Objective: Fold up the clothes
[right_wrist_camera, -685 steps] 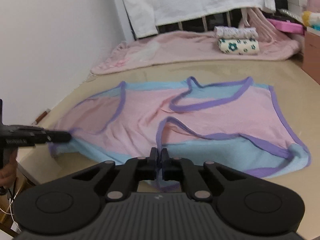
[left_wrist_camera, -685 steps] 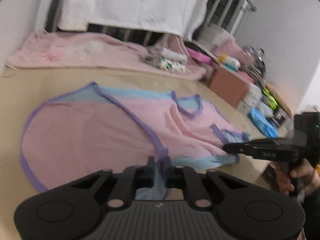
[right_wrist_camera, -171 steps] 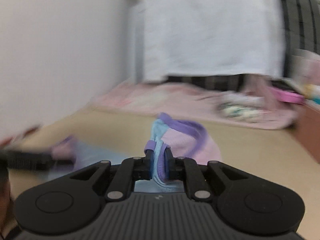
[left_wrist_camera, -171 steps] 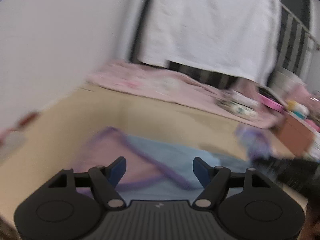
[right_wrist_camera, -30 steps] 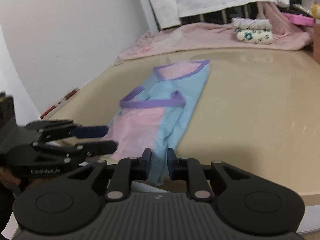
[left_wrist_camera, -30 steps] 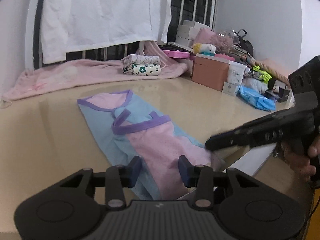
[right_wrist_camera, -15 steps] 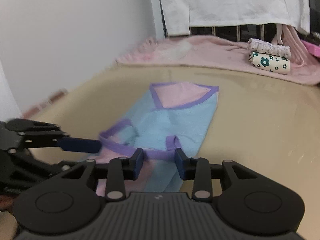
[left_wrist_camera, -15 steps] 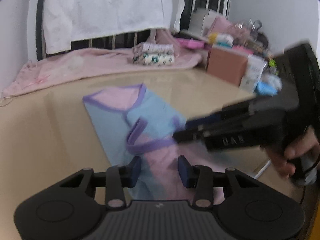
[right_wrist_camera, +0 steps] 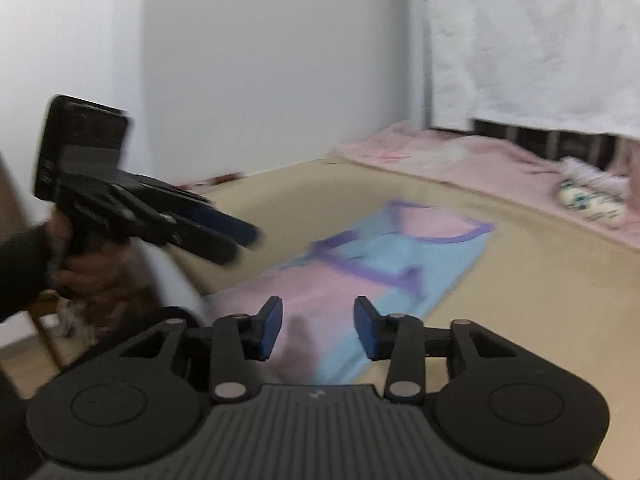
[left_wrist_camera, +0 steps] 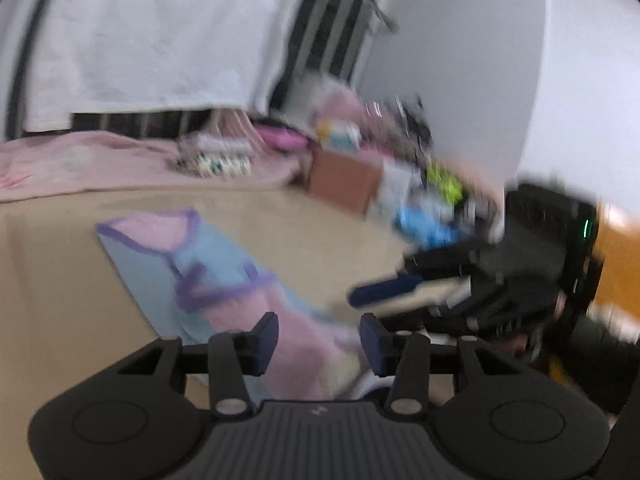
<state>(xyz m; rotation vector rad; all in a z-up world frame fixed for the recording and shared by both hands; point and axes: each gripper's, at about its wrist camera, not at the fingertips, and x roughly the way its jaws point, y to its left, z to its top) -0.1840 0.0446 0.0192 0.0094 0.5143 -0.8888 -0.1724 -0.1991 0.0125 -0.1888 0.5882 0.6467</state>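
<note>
Behind the tan surface (right_wrist_camera: 540, 280) I see a white sheet (left_wrist_camera: 140, 40) hung over a railing, a pink blanket (right_wrist_camera: 440, 156) along the far edge with a small stack of folded laundry (left_wrist_camera: 216, 158) on it, and blurred boxes and clutter at the right in the left wrist view.

What changed over the last second is the grip. A second ago my right gripper (right_wrist_camera: 316, 328) had its fingers nearly shut on the near hem of the garment (right_wrist_camera: 400, 256), and half a second ago they were parting. Now both sets stand wide with nothing between them; the left gripper (left_wrist_camera: 318, 338) is the same, fingers well apart and empty. Both views have also swung upward and both are motion-blurred, so I read the two grippers as lifting away from the cloth.

The garment, pink and light blue with purple trim, lies flat on the surface as a long narrow strip running away from me, its near end at the front edge, just under my fingers. About twenty-three seconds ago it was spread out wide, so it has since been folded lengthwise.

My judgement is that this fold has been set down and released. Whether the strip is meant to stay so or be folded again across its length, I cannot settle from here. The near end looks slightly rumpled, though blur makes that uncertain.
</note>
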